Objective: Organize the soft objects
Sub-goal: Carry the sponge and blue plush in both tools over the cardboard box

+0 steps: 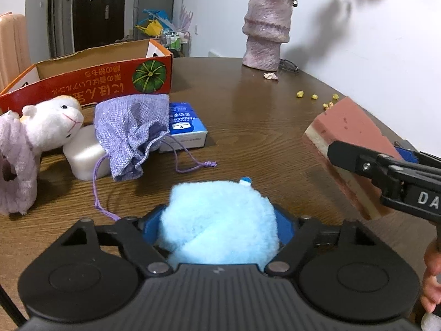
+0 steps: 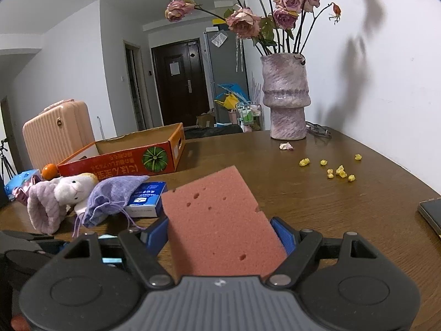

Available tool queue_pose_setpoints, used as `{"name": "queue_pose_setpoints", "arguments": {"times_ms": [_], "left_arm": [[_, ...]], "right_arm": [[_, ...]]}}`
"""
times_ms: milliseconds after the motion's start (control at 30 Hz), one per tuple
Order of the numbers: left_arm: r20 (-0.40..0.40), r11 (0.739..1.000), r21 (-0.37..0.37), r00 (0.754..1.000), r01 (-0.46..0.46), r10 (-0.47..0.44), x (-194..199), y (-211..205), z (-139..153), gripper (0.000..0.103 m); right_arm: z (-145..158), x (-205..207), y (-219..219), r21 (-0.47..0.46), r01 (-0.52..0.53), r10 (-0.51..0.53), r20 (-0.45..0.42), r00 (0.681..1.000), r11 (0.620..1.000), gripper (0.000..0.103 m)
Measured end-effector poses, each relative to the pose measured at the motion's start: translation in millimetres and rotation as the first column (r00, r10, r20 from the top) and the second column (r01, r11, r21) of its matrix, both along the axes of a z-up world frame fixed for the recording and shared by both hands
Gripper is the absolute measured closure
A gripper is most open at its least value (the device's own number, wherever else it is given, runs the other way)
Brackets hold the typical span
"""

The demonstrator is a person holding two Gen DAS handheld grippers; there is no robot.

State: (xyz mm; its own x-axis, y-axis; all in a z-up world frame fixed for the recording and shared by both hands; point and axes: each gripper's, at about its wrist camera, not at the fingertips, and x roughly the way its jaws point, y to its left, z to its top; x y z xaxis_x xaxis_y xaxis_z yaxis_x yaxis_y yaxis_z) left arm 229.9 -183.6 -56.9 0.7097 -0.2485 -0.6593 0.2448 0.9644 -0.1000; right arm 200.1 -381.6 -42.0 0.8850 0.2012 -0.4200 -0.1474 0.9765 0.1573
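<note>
Blue pads of the left gripper [image 1: 219, 229] press both sides of a pale blue pompom [image 1: 217, 223], which bulges out between them; the jaws stand part-way apart, clamped on it. No earlier view is on hand to compare. The pompom sits low over the table [image 1: 261, 127], nearest the camera.

The right gripper [image 2: 224, 235] stands equally part-way apart, its blue pads [image 2: 284, 235] bearing on the two edges of a pink sponge [image 2: 217, 220]. The sponge tilts up and away from the camera. In the left view the sponge [image 1: 350, 138] hangs above the table to the right of the pompom, with a pale layer under the pink one.

Beyond the pompom to the left lies a lilac pouch [image 1: 132, 132], its cord trailing toward the pompom. The pouch rests partly on a blue-and-white packet [image 1: 187, 127] and on a white block [image 1: 85, 154]. Left of the pouch, a white plush toy [image 1: 52, 121] leans on the block, with a lilac fluffy item [image 1: 16, 165] beside it.

Behind the pouch stands an open red box [image 1: 91, 82]. A mauve vase [image 1: 266, 30] of dried roses stands at the far edge, well apart from the pompom. Yellow bits [image 2: 339, 169] lie scattered near the vase.
</note>
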Motion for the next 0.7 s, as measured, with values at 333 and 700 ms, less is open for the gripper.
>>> {"name": "queue_pose_setpoints", "arguments": {"times_ms": [333, 700], "left_arm": [[0.080, 1.000, -0.011, 0.997, -0.020, 0.021, -18, 18, 14, 0.026], [0.191, 0.998, -0.049, 0.981, -0.034, 0.043, -45, 54, 47, 0.026]], "right_arm": [[-1, -2, 6, -0.022, -0.018, 0.018, 0.025, 1.000, 1.000, 0.025], [9, -6, 19, -0.034, -0.033, 0.035, 0.047, 0.998, 0.999, 0.025]]}}
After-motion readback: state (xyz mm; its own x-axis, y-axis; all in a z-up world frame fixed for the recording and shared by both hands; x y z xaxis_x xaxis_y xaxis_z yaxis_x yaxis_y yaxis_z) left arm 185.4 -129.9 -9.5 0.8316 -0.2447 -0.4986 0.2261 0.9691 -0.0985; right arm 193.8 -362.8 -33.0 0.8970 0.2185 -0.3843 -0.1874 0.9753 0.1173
